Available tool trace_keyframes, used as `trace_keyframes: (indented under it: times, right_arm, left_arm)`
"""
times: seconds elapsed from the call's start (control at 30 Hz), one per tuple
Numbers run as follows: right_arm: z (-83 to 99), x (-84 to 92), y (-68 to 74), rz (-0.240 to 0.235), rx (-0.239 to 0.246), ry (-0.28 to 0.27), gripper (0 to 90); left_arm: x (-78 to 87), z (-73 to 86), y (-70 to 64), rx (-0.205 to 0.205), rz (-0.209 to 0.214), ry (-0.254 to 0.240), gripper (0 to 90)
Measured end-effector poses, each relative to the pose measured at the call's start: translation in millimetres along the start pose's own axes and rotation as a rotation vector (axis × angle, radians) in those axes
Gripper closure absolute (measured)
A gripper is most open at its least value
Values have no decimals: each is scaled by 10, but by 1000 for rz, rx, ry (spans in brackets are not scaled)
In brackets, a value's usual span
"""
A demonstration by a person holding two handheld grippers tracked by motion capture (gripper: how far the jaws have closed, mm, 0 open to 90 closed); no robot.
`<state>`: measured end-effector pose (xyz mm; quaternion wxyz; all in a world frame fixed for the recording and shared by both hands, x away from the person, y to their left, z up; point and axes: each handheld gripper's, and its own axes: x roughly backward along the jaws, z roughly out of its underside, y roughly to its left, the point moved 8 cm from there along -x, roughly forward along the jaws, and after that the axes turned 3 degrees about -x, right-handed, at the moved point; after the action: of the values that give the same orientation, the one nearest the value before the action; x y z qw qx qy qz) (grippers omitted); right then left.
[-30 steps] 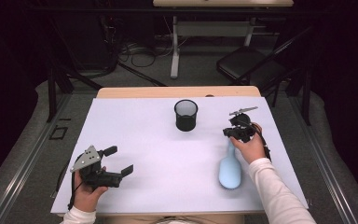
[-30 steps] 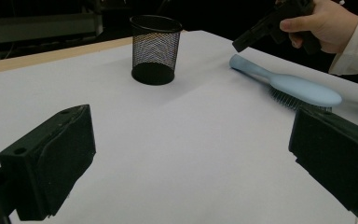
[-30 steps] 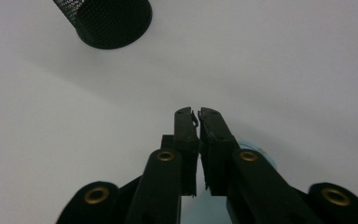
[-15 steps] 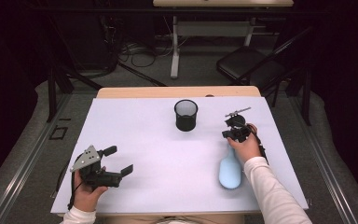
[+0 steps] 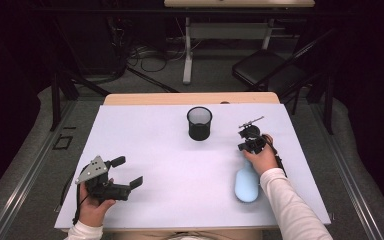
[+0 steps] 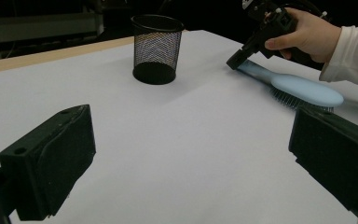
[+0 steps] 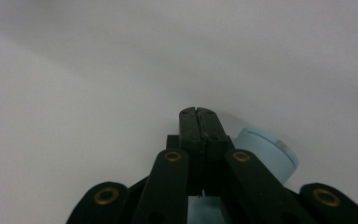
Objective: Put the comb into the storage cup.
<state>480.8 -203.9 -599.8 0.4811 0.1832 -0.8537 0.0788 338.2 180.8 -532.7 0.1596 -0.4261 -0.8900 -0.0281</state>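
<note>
Right gripper (image 7: 199, 112) is pressing its fingers together empty, hiding the pale blue plastic hairbrush's (image 5: 246, 185) handle at 6 o'clock; left gripper (image 5: 128, 171) is gaping wide.

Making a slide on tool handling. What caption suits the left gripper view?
Shut right gripper touches the handle end of a light-blue hairbrush beside a black mesh cup.

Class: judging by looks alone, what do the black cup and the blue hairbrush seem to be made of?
Black cup: probably metal wire mesh, matte black; you can see through its fine grid wall. Blue hairbrush: likely plastic, smooth with a soft sheen; its bristles look thin and dark, material unclear.
</note>
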Motion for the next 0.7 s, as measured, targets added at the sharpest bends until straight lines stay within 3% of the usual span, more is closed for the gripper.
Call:
trace_keyframes:
  times: [0.7]
  right_arm:
    - [96,83,-217,50,-28,39,900]
  left_arm:
    - [3,2,4,3,-2,0,4]
